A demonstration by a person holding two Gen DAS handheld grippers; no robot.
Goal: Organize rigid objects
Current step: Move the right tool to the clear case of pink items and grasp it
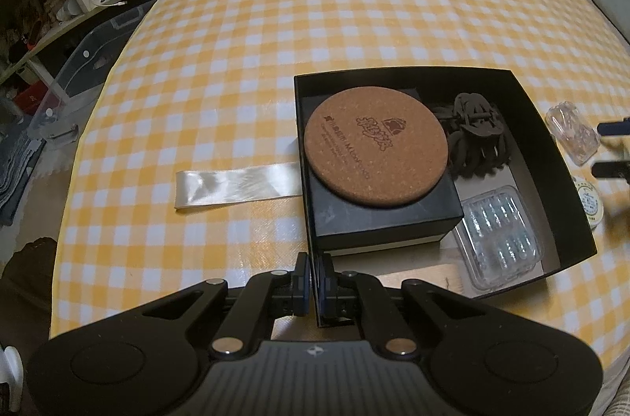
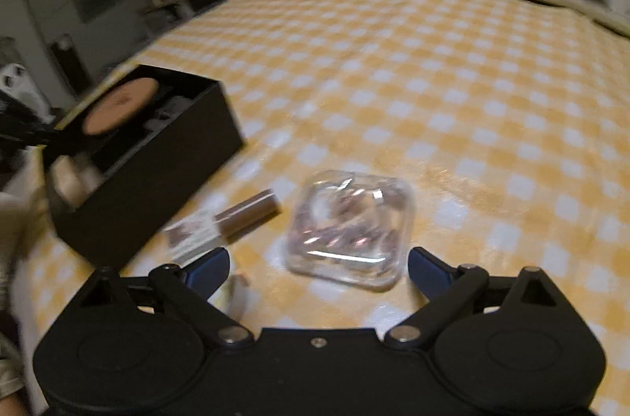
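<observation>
Left gripper (image 1: 314, 268): pads together on the near left corner of the black box (image 1: 559, 156), pinching its wall and steadying it on the checked cloth (image 1: 275, 34). Best kept that way, firm and unmoving, so the box cannot slide when the next item goes in.

Inside the box, left to right: cork coaster (image 1: 376, 146) resting on a small black case (image 1: 378, 219), dark hair claw (image 1: 476, 136) behind, clear blister pack (image 1: 498, 239) in the near right part. Outside, to the left of the box, a white ribbon (image 1: 236, 185) flat on the cloth.

Right of the box, in the right wrist view: a small carton (image 2: 193, 233) and a brown tube (image 2: 248, 213) lying just beside the box wall, then the clear case (image 2: 348, 229), apart from both. In the left view a round tin (image 1: 590, 205) also sits near the box's right wall.

Right gripper (image 2: 319, 264): fingers spread wide, blue pads on either side of the clear case's near edge, nothing pressed yet. Case lies just ahead of the tips, roughly centred between them, well clear of the box.

Step in hand, by judgement: grasping the clear case for the box. To do it well: push forward until the pads flank the case's middle, not its rounded corner; close squarely on two flat sides, since slick plastic may squirt out; keep the left pad off the tube; lift before swinging left over the box wall.
</observation>
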